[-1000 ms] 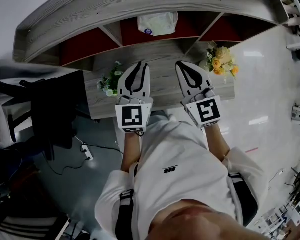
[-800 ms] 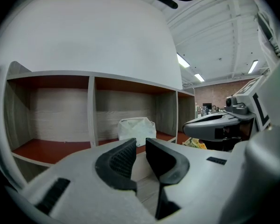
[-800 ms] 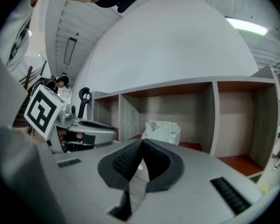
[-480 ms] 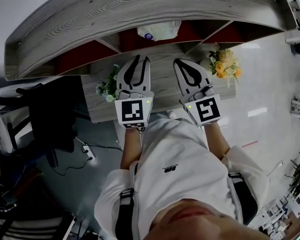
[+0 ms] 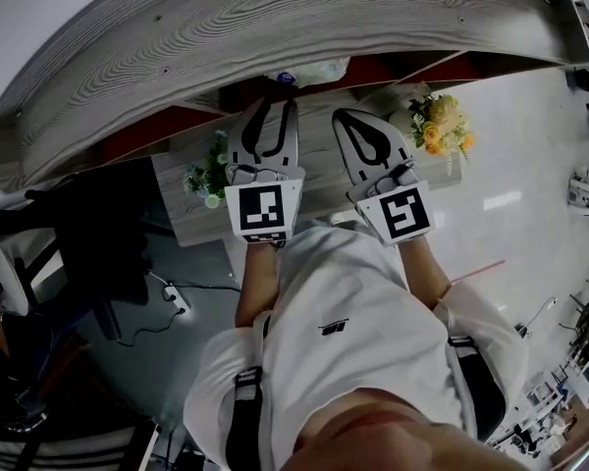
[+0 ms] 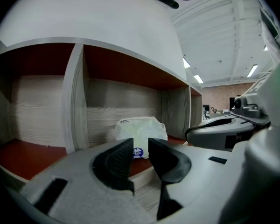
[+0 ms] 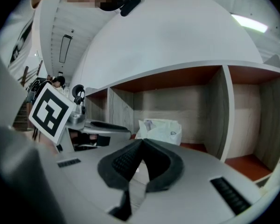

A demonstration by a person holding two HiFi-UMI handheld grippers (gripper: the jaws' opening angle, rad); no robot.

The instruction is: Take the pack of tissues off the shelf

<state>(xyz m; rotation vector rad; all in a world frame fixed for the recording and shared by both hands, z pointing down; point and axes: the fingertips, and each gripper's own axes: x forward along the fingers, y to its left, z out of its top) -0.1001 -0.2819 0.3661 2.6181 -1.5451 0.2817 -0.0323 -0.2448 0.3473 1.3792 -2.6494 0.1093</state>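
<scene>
Left gripper [image 6: 141, 146] parted, right gripper [image 7: 142, 143] clenched; tissue pack [image 6: 140, 129] sits in shelf's middle compartment [image 6: 121, 97].

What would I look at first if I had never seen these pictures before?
Probably the two white grippers in the middle of the head view: the left gripper is open and the right gripper is shut. Just ahead of them, a pale tissue pack sits in the middle, red-floored compartment of the shelf. Yellow-orange flowers brighten the right end of the desk.
</scene>
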